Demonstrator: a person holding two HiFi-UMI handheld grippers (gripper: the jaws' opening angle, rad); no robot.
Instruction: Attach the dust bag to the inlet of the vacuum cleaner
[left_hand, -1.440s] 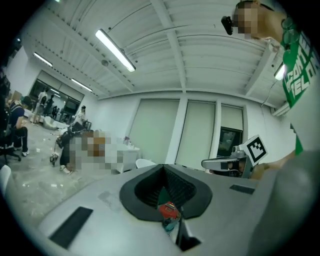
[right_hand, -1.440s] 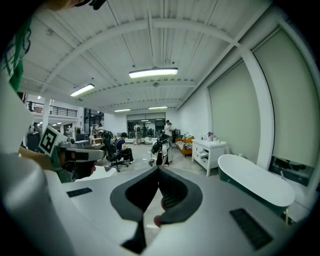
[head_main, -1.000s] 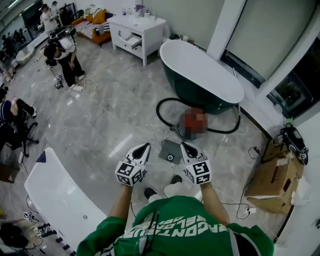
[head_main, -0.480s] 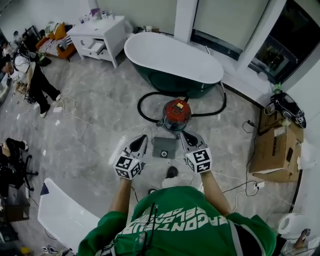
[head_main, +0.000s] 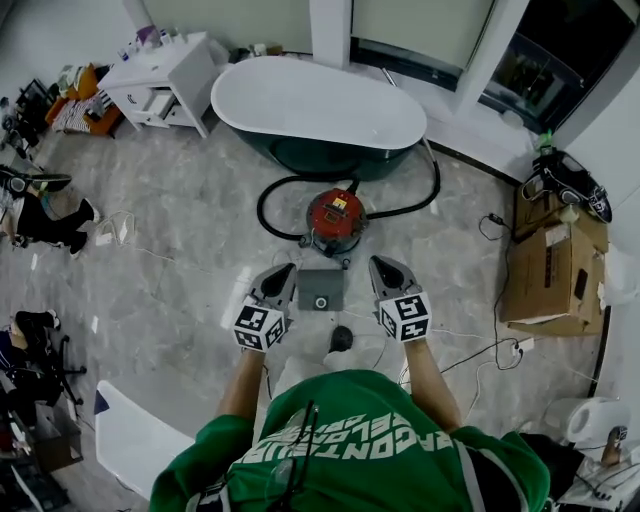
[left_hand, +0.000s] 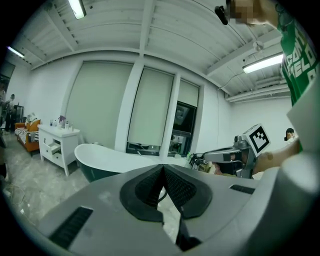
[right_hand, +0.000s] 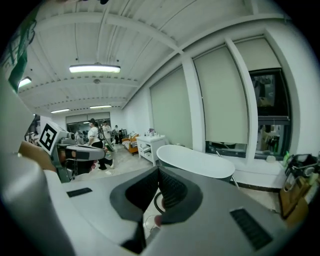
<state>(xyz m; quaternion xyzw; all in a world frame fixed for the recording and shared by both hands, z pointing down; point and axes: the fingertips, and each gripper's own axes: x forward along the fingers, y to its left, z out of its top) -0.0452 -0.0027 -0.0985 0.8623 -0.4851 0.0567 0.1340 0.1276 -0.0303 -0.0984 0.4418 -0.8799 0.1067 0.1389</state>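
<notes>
The red vacuum cleaner (head_main: 337, 220) stands on the marble floor in front of the bathtub, with its black hose (head_main: 272, 195) looped around it. Just in front of it, the grey square dust bag (head_main: 320, 289) with a round hole lies flat on the floor. In the head view my left gripper (head_main: 281, 274) is held above the floor at the bag's left side, and my right gripper (head_main: 384, 267) at its right side. Both are shut with nothing between their pads, as the left gripper view (left_hand: 163, 167) and right gripper view (right_hand: 158, 170) also show.
A dark green bathtub (head_main: 318, 105) with a white top stands behind the vacuum. A white cabinet (head_main: 165, 75) is at the far left, and cardboard boxes (head_main: 555, 275) sit at the right. Thin cables (head_main: 480, 350) trail over the floor near my feet. People stand at the left edge.
The view has swung and advanced: vacuum and dust bag now lie centred between my two grippers, nearer than before. Both grippers stayed shut and side by side.
</notes>
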